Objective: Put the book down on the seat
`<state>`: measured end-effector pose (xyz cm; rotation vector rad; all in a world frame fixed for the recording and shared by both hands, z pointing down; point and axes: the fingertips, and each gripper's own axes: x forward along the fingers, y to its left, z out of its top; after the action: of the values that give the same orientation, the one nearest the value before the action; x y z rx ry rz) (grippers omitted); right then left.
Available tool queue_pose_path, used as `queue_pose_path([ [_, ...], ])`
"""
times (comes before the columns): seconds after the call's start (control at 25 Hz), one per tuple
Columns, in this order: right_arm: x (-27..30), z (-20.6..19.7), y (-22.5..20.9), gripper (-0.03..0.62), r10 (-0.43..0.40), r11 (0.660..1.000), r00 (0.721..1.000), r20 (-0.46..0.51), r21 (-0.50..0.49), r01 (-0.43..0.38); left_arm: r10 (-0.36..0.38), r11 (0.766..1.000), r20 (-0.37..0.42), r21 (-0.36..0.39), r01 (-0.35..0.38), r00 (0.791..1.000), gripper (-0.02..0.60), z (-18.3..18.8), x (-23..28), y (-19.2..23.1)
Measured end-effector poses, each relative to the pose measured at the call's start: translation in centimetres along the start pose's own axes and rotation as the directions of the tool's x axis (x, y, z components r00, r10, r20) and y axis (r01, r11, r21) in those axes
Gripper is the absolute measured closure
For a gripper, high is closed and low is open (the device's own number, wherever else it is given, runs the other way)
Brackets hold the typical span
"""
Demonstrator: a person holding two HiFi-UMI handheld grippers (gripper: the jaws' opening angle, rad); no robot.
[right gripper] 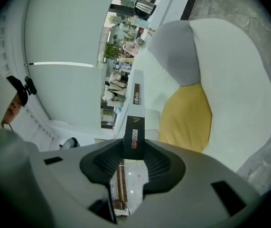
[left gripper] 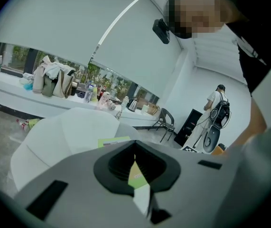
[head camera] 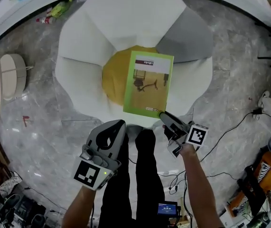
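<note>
Head view, left to right: left tongs (head camera: 116, 126) sit low by our legs, well short of the chair (head camera: 126, 18). The left gripper view shows them nearly closed, just a thin slit, nothing in it. We only see a sliver of the green book (left gripper: 112, 141) past them. So the left side is idle.

Centre: the book (head camera: 148, 83) lies over the yellow seat (head camera: 112, 80) of the white petal-shaped chair, cover up, long edge running away from us. It covers the right part of the yellow patch and spills onto the white petal beside it.

Right: right tongs (head camera: 163, 114) are clamped on the book's near right corner. The right gripper view confirms it: jaws closed on the book's edge (right gripper: 134, 127), seen edge-on, yellow seat (right gripper: 187, 118) just to the side.

We can't tell whether the book is resting on the cushion or hanging just above it.

Our read: we're at the set-down step, book in position, release not done. Next move needs the book lowered flat until the cushion takes its weight, then the right tongs opened and pulled straight back toward us so the corner isn't dragged. The cushion looks soft, so the book may tilt.
</note>
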<state>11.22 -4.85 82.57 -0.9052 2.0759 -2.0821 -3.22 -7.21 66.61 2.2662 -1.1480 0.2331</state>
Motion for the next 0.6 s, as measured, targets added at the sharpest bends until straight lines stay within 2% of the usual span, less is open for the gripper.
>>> queue_pose_path([
  [0.08, 0.3, 0.2, -1.6, 0.448, -0.016, 1.0, 1.0, -0.007, -0.004, 0.016, -0.005, 1.0, -0.02, -0.018, 0.004, 1.0, 0.569, -0.6, 0.7, 0.0],
  [0.36, 1.9, 0.0, -5.9, 0.447, -0.041, 0.999, 0.999, -0.019, 0.021, 0.041, -0.036, 0.999, -0.056, -0.012, 0.035, 0.998, 0.569, -2.6, 1.9, 0.0],
  [0.6, 3.4, -0.8, -9.5, 0.447, -0.084, 0.995, 0.996, -0.033, 0.043, 0.085, -0.092, 0.996, -0.097, 0.006, 0.093, 0.991, 0.569, -4.9, 3.0, -0.8],
])
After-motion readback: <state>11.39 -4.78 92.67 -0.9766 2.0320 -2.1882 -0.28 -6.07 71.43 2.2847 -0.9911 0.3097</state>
